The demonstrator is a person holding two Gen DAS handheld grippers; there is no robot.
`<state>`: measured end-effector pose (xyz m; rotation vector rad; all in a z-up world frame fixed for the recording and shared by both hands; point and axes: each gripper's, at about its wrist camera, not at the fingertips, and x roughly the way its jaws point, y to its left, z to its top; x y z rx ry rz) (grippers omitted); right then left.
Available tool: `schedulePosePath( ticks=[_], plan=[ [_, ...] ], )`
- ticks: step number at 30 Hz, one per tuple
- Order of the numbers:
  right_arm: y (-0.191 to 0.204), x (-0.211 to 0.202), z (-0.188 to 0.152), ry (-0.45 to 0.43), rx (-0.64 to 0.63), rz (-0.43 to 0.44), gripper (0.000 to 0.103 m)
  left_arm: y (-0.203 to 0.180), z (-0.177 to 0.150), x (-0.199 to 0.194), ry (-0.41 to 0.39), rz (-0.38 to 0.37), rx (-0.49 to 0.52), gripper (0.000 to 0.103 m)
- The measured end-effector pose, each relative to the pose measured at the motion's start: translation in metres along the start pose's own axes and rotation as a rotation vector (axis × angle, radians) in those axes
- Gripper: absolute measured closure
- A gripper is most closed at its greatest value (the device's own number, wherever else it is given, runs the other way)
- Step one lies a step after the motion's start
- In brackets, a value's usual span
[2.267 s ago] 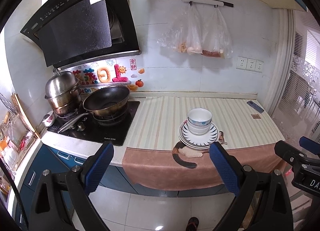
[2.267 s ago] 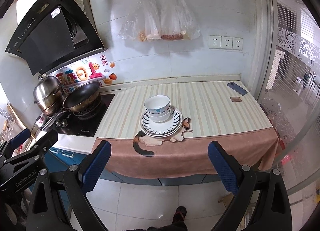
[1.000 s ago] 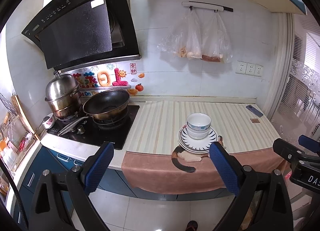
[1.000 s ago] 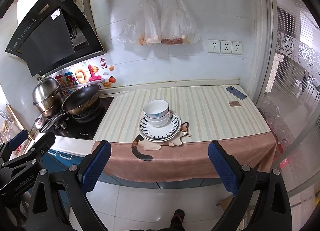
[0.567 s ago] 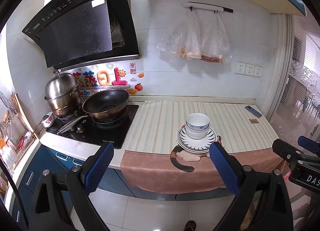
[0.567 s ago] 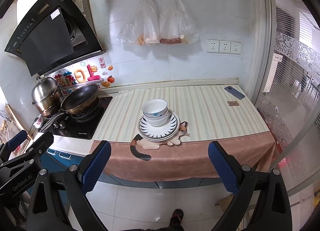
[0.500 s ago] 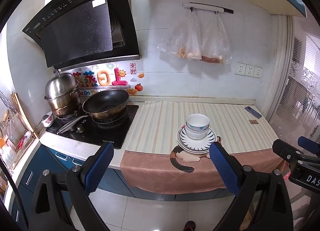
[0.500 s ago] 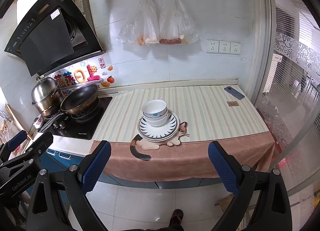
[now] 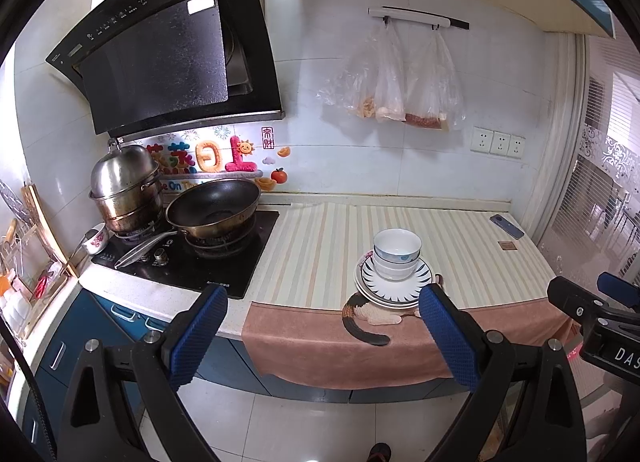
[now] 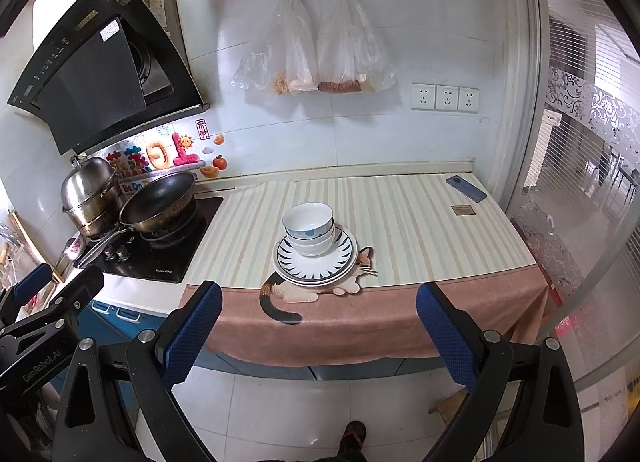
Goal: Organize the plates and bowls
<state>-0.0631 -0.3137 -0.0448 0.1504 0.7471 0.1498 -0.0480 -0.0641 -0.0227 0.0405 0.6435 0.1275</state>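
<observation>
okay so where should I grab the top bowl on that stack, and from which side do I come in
Probably by the rim of the top bowl, one finger inside and one outside. It sits upright, nested in the bowl below on the plates, so its walls are partly hidden and only the rim stands free. Come from above on the near side, likely with the right gripper, which is open and faces the stack.

Bowls [image 10: 308, 227] on plates [image 10: 316, 260], right of wok [image 10: 158, 202]

Held level and side by side: left gripper [image 9: 322, 326] and right gripper [image 10: 318, 322], jaws spread wide, gripping nothing.
</observation>
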Motion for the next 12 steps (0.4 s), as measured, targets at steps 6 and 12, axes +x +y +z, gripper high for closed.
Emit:
schedulePosePath(
  ticks=[6, 12],
  plan=[
    [0.002, 0.0, 0.001, 0.003, -0.001, 0.0, 0.003, -0.01, -0.005, -0.006, 0.005, 0.019, -0.016, 0.005],
    [0.004, 0.002, 0.003, 0.006, -0.002, 0.006, 0.003, -0.013, -0.007, -0.008, 0.002, 0.033, -0.022, 0.005]
  ],
)
